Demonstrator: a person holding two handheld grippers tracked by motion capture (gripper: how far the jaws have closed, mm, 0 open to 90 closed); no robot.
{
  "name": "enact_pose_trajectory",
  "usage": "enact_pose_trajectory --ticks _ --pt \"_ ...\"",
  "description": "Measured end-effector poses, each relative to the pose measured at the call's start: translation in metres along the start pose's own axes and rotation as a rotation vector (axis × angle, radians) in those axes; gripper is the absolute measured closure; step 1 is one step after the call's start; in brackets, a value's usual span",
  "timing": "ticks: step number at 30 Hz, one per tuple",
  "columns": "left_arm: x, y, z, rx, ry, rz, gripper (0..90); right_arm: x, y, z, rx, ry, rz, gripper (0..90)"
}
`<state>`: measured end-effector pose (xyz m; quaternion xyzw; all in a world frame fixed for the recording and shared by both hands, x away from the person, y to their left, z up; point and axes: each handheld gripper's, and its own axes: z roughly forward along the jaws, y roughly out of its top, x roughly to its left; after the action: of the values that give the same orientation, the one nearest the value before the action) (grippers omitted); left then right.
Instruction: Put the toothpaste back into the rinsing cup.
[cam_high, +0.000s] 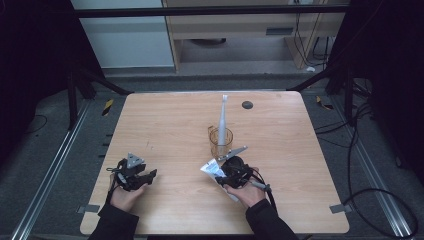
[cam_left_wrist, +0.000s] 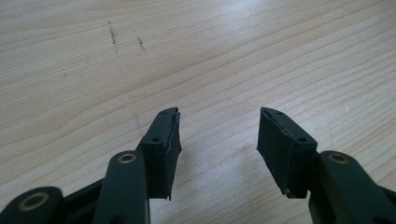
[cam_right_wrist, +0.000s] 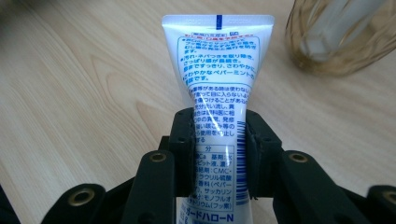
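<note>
High view: a pale wooden counter (cam_high: 165, 135) stands on grey floor amid dark frames and cables. The right claw (cam_right_wrist: 218, 154) pinches a white toothpaste tube (cam_right_wrist: 217, 84) just beside an amber cup (cam_high: 221, 142) holding a toothbrush (cam_high: 223, 117). The left claw (cam_left_wrist: 218, 140) rests spread, holding nothing.

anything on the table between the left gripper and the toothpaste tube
Nothing: in the high view, only bare table lies between the left gripper and the toothpaste tube.
</note>
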<state>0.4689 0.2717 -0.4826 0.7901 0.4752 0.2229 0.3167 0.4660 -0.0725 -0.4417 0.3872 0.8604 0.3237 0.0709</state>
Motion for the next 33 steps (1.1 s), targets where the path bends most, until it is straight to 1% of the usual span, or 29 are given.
enact_pose_trajectory --ticks 1,2,5,8,13,18,26,29,30,33 --pt "0.000 0.000 0.000 0.000 0.000 0.001 47.8 0.000 0.001 -0.002 -0.023 -0.004 -0.009 68.4" --pt "0.000 0.000 0.000 -0.003 -0.001 0.001 47.8 0.000 0.003 -0.007 -0.055 -0.005 -0.007 68.4" --pt "-0.001 0.000 0.000 -0.002 -0.001 0.002 47.8 -0.001 0.006 -0.015 -0.126 -0.005 -0.010 68.5" --pt "0.000 0.000 0.000 -0.001 -0.001 0.000 47.8 -0.002 0.011 -0.023 -0.197 0.000 -0.004 68.6" --pt "0.000 0.000 0.000 -0.002 -0.002 0.001 47.8 -0.003 0.020 -0.034 -0.320 0.003 -0.009 68.6" --pt "0.000 0.000 0.000 0.000 -0.002 0.001 47.8 -0.004 0.029 -0.045 -0.428 0.001 0.002 68.6" --pt "0.000 0.000 0.001 0.000 -0.004 0.000 47.8 -0.011 0.045 -0.056 -0.568 0.003 0.027 68.7" --pt "0.000 0.000 0.000 -0.001 -0.005 -0.001 47.8 -0.015 0.050 -0.057 -0.623 0.005 0.039 68.8" --pt "0.000 0.000 0.001 -0.001 -0.005 0.000 47.8 -0.017 0.053 -0.057 -0.649 0.005 0.042 68.8" --pt "-0.001 0.000 0.001 -0.003 -0.007 0.000 47.8 -0.021 0.058 -0.056 -0.690 0.001 0.048 68.8"
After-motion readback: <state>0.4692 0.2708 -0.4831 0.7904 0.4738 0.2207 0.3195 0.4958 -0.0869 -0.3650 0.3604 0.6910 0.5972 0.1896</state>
